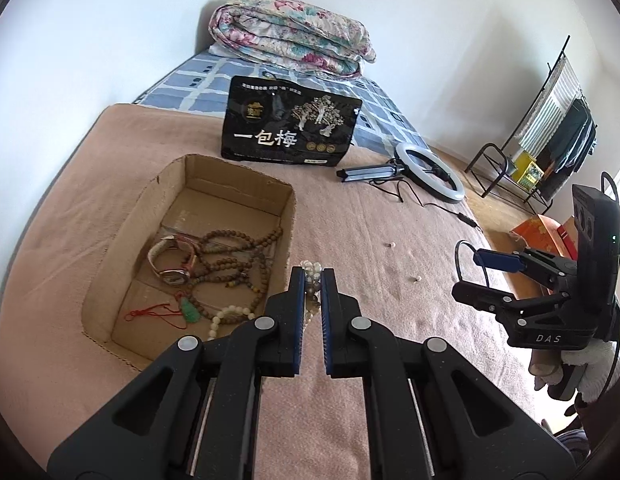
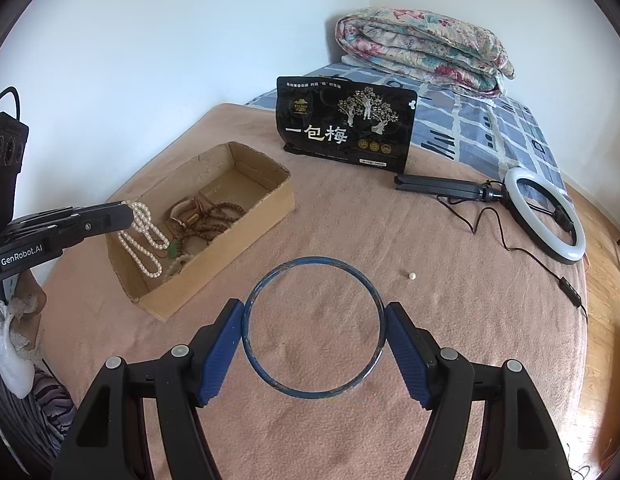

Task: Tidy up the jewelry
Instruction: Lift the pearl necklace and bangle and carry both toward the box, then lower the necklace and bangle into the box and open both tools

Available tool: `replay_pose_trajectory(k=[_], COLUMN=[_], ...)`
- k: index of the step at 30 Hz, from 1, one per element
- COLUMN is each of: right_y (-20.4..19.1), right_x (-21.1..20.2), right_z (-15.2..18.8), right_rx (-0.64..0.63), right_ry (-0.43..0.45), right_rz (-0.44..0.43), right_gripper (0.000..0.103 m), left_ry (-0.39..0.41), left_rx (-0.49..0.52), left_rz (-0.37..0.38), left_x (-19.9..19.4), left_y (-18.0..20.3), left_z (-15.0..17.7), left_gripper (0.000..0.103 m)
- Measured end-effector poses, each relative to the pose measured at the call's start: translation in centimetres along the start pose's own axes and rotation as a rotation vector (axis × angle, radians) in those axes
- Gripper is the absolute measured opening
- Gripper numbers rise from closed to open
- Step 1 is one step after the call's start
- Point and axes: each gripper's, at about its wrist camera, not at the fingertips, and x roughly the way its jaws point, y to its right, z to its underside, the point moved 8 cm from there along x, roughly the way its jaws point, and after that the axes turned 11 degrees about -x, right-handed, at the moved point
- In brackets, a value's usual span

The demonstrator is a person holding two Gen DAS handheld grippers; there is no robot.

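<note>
My left gripper (image 1: 312, 276) has its jaws pinched tight on a white pearl necklace (image 2: 144, 236); from its own camera I only catch a few beads above the blue pads, the rest hidden behind the fingers, while the right wrist view shows the strands dangling in loops over the near end of the open brown cardboard box (image 2: 270, 204). Whether the lowest loop touches the contents I cannot tell. Inside the box lie brown wooden bead strings (image 1: 234, 260), a watch with a pale strap (image 1: 172, 264) and a green pendant on red cord (image 1: 188, 308), tangled together; the near corner is cut off by my left fingers. My right gripper (image 2: 313, 330) clamps a thin blue metal bangle (image 2: 312, 394) across its width, both pads pressing its rim, above the pink blanket (image 2: 449, 320). One loose white bead (image 2: 411, 276) sits on the blanket, right of the bangle. A black snack pouch with Chinese lettering (image 2: 345, 128) stands behind the box, and a white ring light (image 2: 543, 216) lies well to the right.
</note>
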Motion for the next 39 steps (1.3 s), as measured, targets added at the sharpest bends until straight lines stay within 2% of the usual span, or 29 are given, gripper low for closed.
replay_pose_trajectory(k=[6,14,23,39], right_y=[-2.4,-5.7,-8.1,-9.4], right_x=[0.7,2.3,4.2,8.5], right_z=[-1.3,-3.4,-5.4,-8.4], right_rx=[0.006,0.005,-0.023,-0.049], right_ry=[0.015,0.025,0.025,-0.002], right_rz=[-0.025,-0.055,-0.065,-0.060], right_gripper=[0.073,0.073,0.073,0.073], left_ry=[0.037,0.064,0.063,0.018], left_rx=[-0.016,0.017,0.012,-0.030], left_rz=[-0.045,-0.103,-0.111,-0.121], left_x=[-1.4,-2.2,-2.0,-0.5], left_y=[-2.9,-5.1,-6.2,-8.0], left_z=[-0.8,-0.7,-0.4,-0.2], left_gripper=[0.005,0.005,0.005,0.005])
